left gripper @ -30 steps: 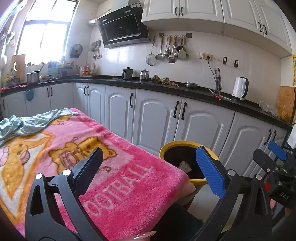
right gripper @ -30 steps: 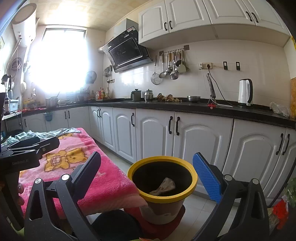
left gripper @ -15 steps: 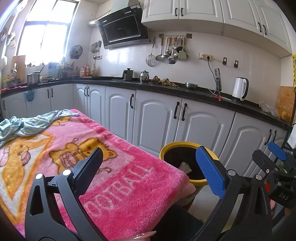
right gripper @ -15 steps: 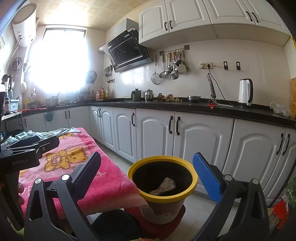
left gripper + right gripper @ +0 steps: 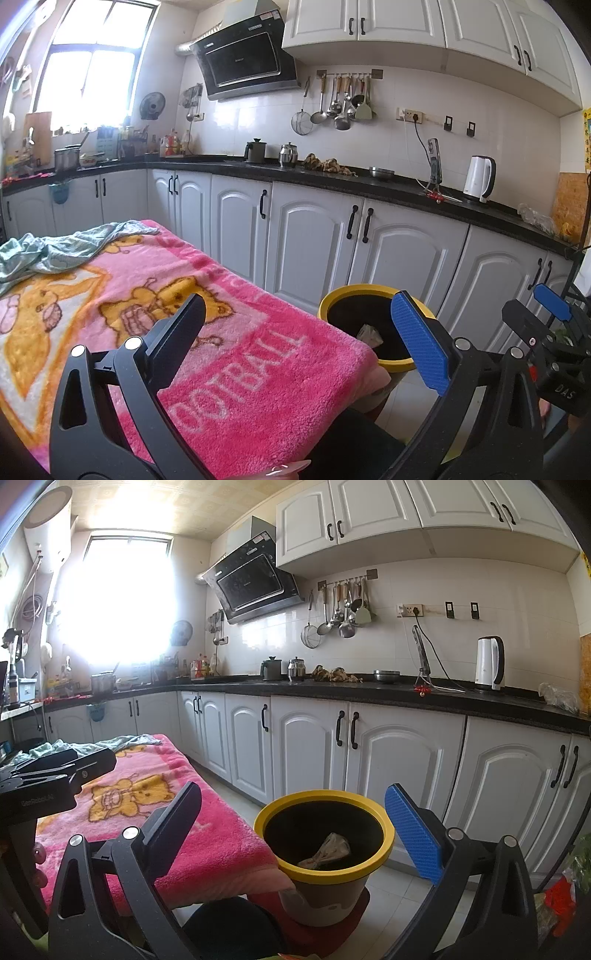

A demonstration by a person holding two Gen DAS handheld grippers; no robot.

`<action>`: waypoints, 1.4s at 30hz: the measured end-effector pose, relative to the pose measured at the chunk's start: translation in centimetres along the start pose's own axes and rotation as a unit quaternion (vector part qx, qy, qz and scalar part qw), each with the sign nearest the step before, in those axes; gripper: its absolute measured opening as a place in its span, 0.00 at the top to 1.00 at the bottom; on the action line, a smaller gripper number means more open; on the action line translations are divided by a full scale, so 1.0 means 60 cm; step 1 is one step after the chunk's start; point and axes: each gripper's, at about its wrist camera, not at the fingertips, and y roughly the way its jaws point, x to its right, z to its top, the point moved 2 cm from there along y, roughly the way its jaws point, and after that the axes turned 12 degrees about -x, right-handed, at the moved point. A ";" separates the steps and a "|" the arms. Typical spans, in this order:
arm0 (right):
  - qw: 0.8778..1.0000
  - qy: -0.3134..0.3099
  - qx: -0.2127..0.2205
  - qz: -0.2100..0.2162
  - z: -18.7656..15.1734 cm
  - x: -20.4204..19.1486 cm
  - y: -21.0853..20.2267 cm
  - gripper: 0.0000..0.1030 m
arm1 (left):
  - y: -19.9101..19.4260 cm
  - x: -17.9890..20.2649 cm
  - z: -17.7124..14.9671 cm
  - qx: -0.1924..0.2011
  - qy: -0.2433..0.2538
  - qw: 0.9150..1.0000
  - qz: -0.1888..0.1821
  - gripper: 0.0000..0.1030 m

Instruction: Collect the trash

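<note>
Pink fleece blanket point(image 5: 236, 354) over the table, printed with yellow cartoon bears and the word FOOTBALL in pale letters. Pale green cloth point(image 5: 55, 251) crumpled at the far left end of it. Around the room, white lower cabinets point(image 5: 306, 753) in an L under a black countertop point(image 5: 388, 692), white upper cabinets above, a slanted black range hood point(image 5: 255, 583), and a rail of hanging utensils point(image 5: 343, 609) on the tiled wall. White electric kettle point(image 5: 489, 662) on the counter to the right, near a propped phone on a charging cable. Strong glare from the window point(image 5: 118, 602) on the far wall.

Just past the blanket's near right corner, on the pale tiled floor, a yellow-rimmed bin point(image 5: 325, 849) with a dark inside, standing on a red mat point(image 5: 332, 926). Inside the bin, one crumpled piece of trash point(image 5: 328, 851), tan and white, lying against the bottom.

Left gripper point(image 5: 299, 339) spread wide and empty, poised above the blanket's right edge. Right gripper point(image 5: 291, 827) likewise spread wide and empty, framing the bin from above; also visible at the right edge of the left wrist view.

Blanket edge hanging slightly over the table side, touching or nearly touching the bin rim; hard to tell which. Strip of open floor between table and cabinets, running back toward the window. Nothing else lying on the pink surface besides the green cloth.
</note>
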 end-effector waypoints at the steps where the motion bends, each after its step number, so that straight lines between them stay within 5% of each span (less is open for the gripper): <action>1: 1.000 0.000 0.000 0.000 -0.001 -0.001 0.000 0.06 | -0.001 0.000 0.001 0.000 0.000 1.000 0.000 0.10; 37: 1.000 0.000 -0.005 -0.001 -0.008 -0.002 0.001 0.06 | 0.003 -0.012 -0.002 -0.007 0.002 1.000 0.012 0.10; 42: 0.999 -0.010 -0.017 0.027 0.006 -0.021 0.014 0.06 | -0.001 -0.051 0.000 -0.031 -0.030 0.999 0.008 0.10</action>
